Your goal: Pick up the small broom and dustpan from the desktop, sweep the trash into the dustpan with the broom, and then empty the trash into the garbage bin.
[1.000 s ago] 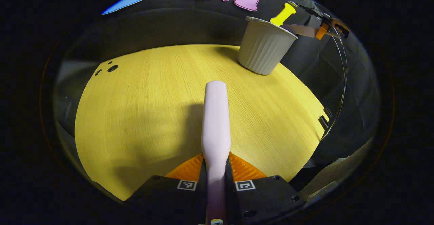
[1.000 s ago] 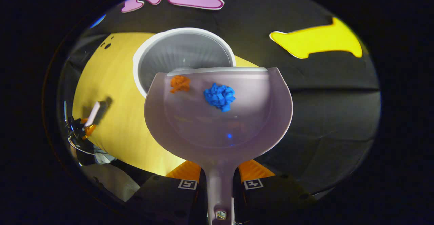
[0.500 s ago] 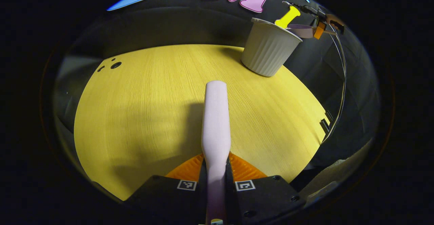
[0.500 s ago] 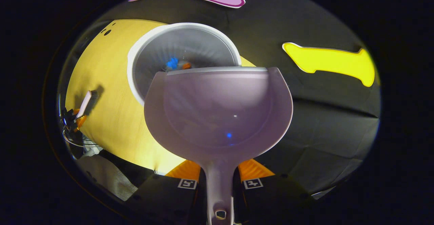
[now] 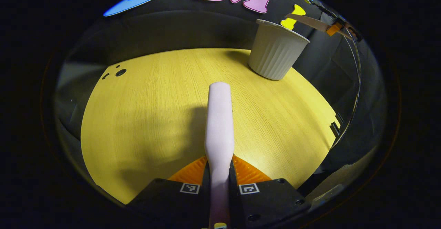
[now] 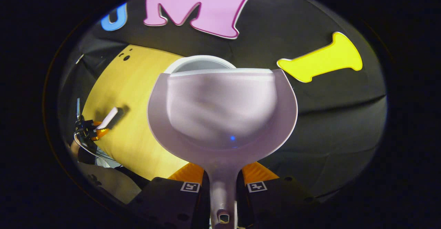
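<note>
The bench (image 5: 155,118) is a yellow wood-grain top, bare of trash where it shows in the left gripper view. The bin (image 5: 277,55), a pale ribbed tub, stands on it at about 1 o'clock in that view, near the far edge; in the right gripper view just an arc of its rim (image 6: 198,61) peeks over the pan's front lip at 12 o'clock.

The dustpan (image 6: 222,115) is held above the bin, its scoop bare, with no trash in it. The right gripper (image 6: 223,177) has its jaws closed on the dustpan's handle, one on each side. In the left gripper view the pan (image 5: 311,22) shows edge-on above the bin's rim at 1 o'clock.

The broom (image 5: 218,118) points straight ahead over the bench, and the left gripper (image 5: 219,173) has its jaws clamped on its handle. From the right gripper view it sits far off at 9 o'clock (image 6: 108,117), well apart from the bin.

By my reading the emptying is done, or nearly so, though the inside of the bin is hidden. The risk now lies in lowering the pan: its lip hangs close over the rim, and a catch there could tip the light bin and spill the trash. A swing of the broom toward 1 o'clock could knock it too
</note>
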Demonstrator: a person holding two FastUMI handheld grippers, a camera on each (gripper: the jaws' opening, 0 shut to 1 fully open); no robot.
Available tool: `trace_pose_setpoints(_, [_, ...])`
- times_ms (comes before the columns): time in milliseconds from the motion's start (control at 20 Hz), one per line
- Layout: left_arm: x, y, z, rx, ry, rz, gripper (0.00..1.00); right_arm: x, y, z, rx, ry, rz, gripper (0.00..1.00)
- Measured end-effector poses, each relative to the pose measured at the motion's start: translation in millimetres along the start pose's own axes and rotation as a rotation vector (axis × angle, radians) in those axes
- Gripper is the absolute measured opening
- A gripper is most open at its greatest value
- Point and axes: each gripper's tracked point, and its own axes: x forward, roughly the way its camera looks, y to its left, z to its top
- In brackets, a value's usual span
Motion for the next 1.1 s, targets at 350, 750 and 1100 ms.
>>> trace_pose_setpoints(350, [5,8,4,-0.008,0.013,0.070,0.27,-6,93,-58,-0.058,-0.071,0.117,0.35])
trace_pose_setpoints(750, [20,16,2,0.023,0.012,0.121,0.27,64,214,-129,-0.065,-0.021,0.233,0.35])
trace_pose_setpoints(1100, [35,28,-6,0.036,0.047,0.164,0.27,152,287,-178,-0.047,0.088,0.275,0.35])
